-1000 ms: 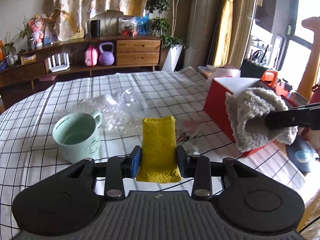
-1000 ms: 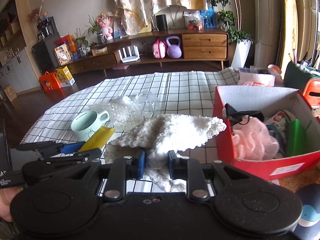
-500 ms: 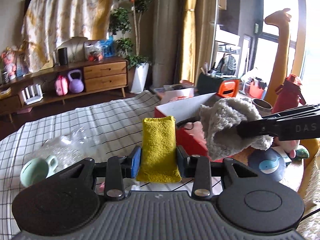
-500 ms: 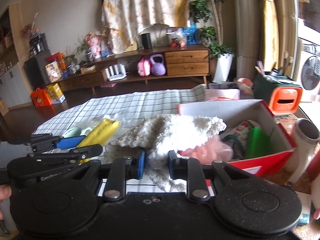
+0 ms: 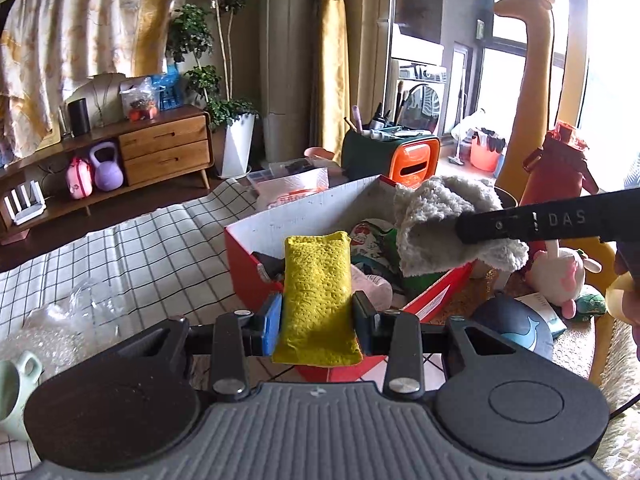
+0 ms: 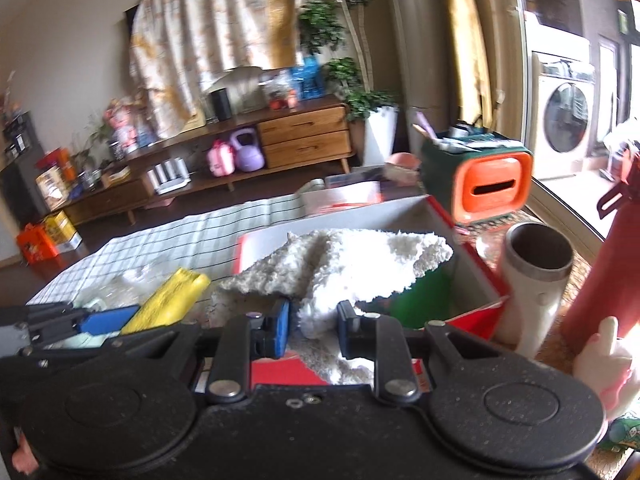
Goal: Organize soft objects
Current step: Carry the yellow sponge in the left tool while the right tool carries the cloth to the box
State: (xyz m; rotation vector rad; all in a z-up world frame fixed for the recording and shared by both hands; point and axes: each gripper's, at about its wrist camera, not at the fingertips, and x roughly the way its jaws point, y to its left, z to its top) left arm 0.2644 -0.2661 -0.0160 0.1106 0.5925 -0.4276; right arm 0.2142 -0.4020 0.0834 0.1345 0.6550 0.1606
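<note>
With the left claw (image 5: 316, 316) clamping a yellow textured sponge cloth (image 5: 317, 296) and the right claw (image 6: 313, 330) pinching a fluffy white towel (image 6: 352, 264) above the red cardboard box (image 5: 256, 272), this looks like the drop-off step: next, lower and release both inside.

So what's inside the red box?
The red box holds a green thing, something pale pink, a black item and a printed packet. The fluffy white cloth and yellow sponge hang in front, hiding whatever else is in it.

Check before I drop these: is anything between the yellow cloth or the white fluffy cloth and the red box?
Nothing visible. The yellow cloth and white fluffy cloth hang over the open red box, which already holds items.
</note>
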